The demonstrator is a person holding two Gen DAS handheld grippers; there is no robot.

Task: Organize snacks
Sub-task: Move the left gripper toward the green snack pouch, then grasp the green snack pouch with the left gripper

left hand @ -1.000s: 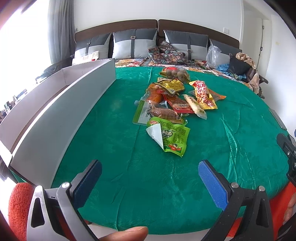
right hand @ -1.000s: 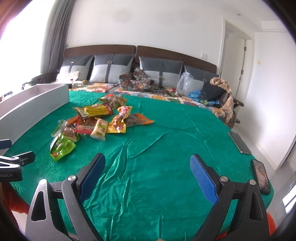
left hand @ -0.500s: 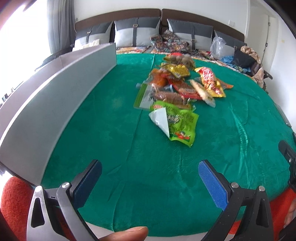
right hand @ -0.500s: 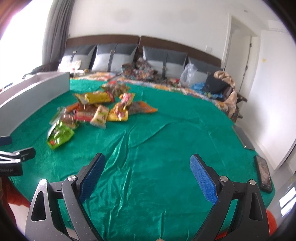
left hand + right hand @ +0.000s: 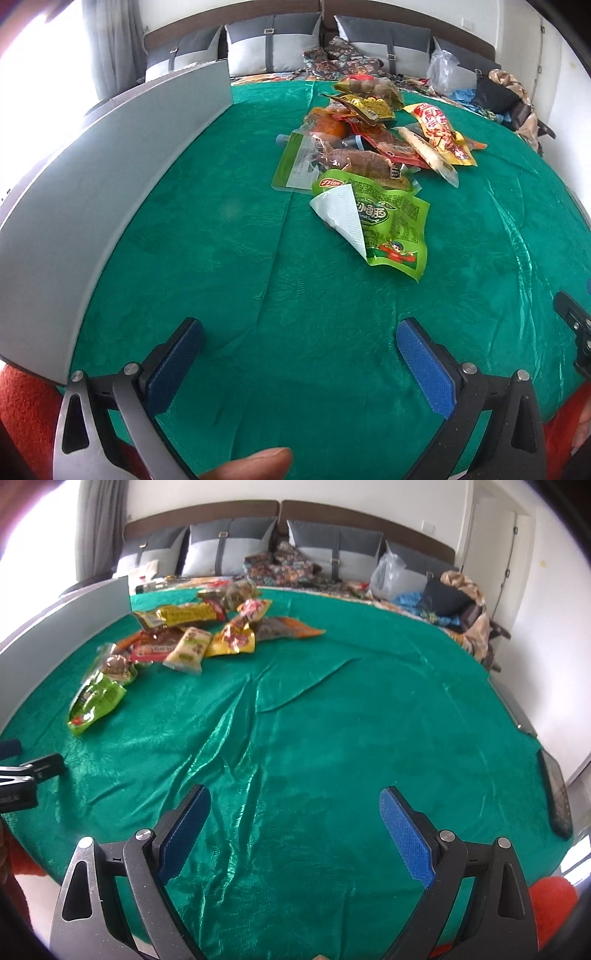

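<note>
Green crinkled snack packet (image 5: 391,225) – white flap folded over

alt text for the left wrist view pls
The open left gripper hovers over a green tablecloth, empty, facing a pile of snack packets with a green packet nearest. A long grey box runs along the left.

Each hand-held tool is built alike. The left gripper (image 5: 299,354) is made of two dark, speckled fingers with triangular cut-outs, and round silver screws are set at the joints. Textured blue pads (image 5: 424,369) are fixed to the inner faces of the fingers. The same build is seen on the right gripper (image 5: 295,827). Fuzzy red sleeves (image 5: 26,410) are worn.
</note>
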